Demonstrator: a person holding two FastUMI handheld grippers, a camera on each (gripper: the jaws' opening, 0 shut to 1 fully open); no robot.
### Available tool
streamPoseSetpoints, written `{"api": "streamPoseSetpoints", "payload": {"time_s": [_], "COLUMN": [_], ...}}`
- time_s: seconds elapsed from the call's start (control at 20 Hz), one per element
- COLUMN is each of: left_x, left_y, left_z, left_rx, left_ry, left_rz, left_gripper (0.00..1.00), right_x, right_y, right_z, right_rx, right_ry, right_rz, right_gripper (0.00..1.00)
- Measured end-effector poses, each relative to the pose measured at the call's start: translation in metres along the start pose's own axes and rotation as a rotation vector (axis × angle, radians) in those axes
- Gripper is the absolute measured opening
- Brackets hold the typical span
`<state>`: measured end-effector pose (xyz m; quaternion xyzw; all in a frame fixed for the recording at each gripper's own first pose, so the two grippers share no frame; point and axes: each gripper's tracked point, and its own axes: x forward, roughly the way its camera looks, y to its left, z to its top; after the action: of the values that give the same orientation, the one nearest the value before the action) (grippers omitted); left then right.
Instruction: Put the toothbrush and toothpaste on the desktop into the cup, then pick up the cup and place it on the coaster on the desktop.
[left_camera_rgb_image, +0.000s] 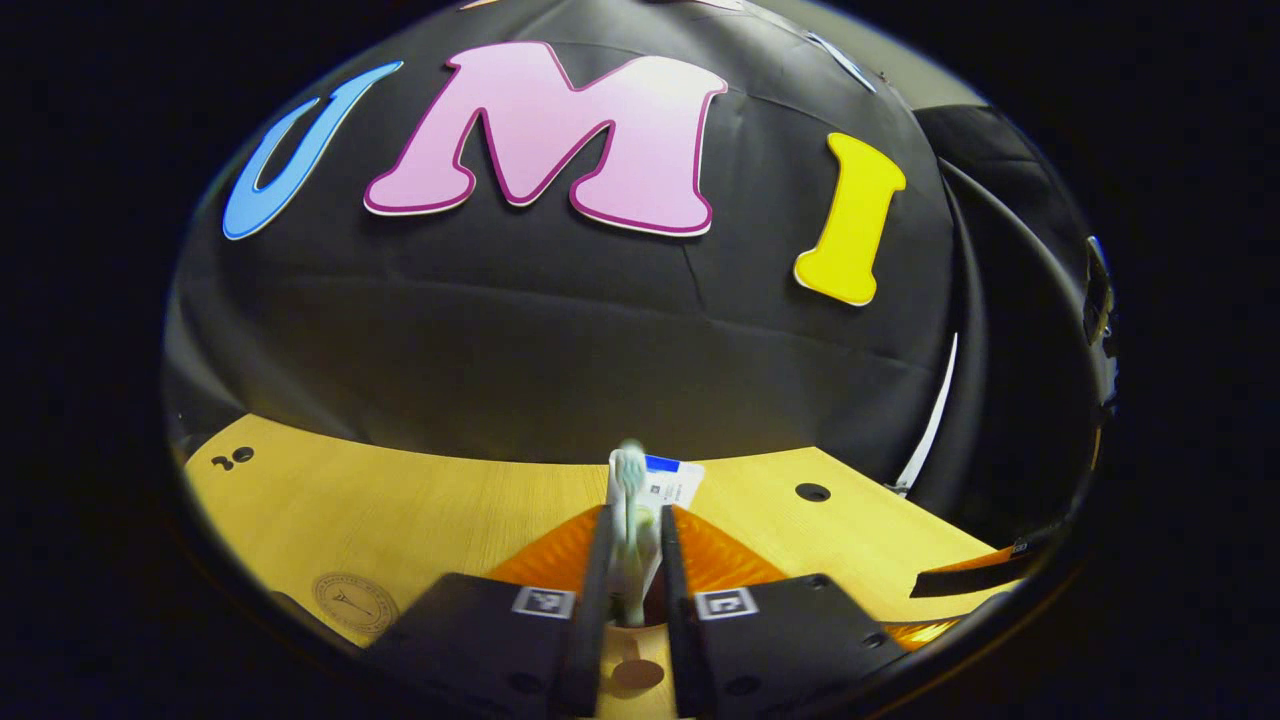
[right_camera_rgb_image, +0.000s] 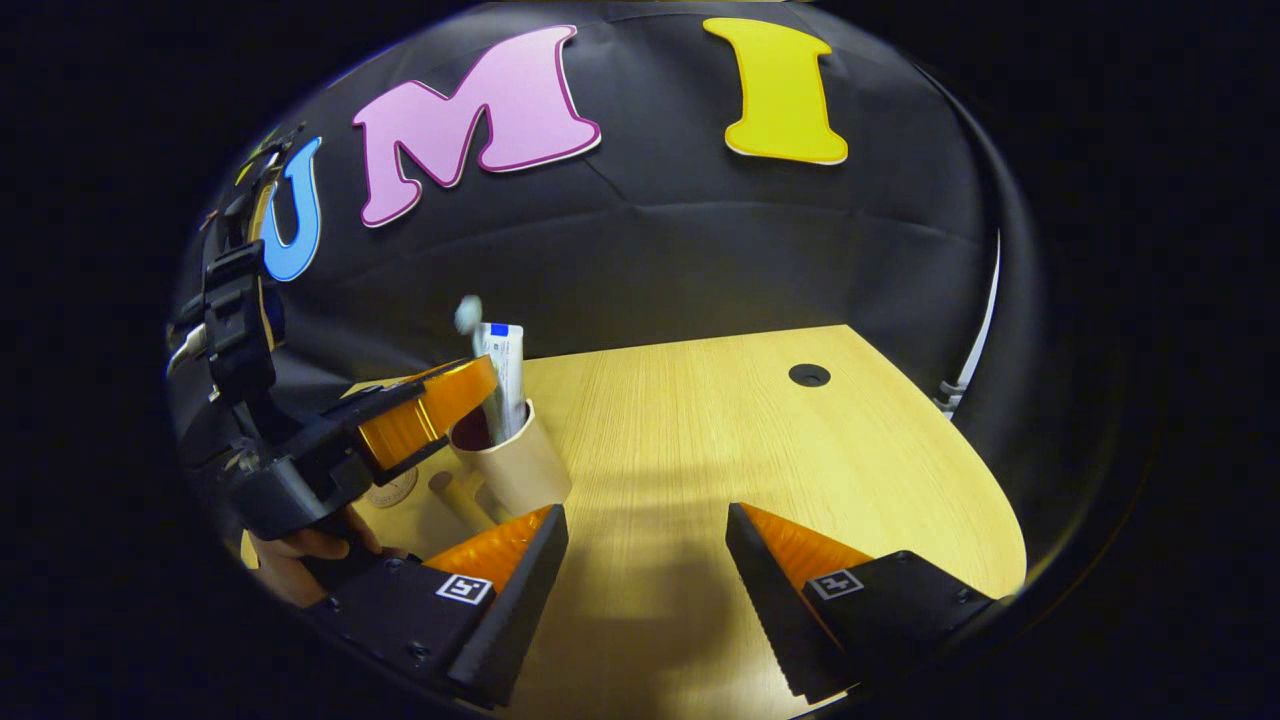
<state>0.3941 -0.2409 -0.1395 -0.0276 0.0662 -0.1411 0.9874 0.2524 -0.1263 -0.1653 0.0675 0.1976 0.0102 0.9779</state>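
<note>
One cup (right_camera_rgb_image: 520, 465), holding one toothbrush (right_camera_rgb_image: 467, 315) and one toothpaste tube (right_camera_rgb_image: 505, 370). One coaster (left_camera_rgb_image: 352, 603) on one wooden desktop (right_camera_rgb_image: 720, 440). Two grippers: left gripper (right_camera_rgb_image: 440, 400) and right gripper (right_camera_rgb_image: 645, 545). One hand (right_camera_rgb_image: 300, 560) visible.

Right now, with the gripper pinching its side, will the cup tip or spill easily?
Probably top-heavy: the toothbrush and toothpaste stick up well above the cup. It looks thin-walled and light, so the left gripper pinching one side may let it swing.
</note>
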Motion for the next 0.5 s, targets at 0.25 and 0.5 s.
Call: {"api": "streamPoseSetpoints", "payload": {"time_s": [0.25,0.5], "left_x": [-0.042,-0.126], "left_y": [0.026,0.068], "left_z": [0.022,0.036], "left_rx": [-0.006,-0.025], "left_ry": [-0.029,-0.035], "left_rz": [0.055,0.146], "left_gripper": [0.96,0.97], "right_x": [-0.005,-0.006], "right_y": [0.003,0.034], "right_z": [0.017,0.051], "right_rx": [0.029,-0.003], "right_ry": [-0.018,-0.038], "right_rz": [0.006,0.044], "right_gripper": [0.98,0.98]}}
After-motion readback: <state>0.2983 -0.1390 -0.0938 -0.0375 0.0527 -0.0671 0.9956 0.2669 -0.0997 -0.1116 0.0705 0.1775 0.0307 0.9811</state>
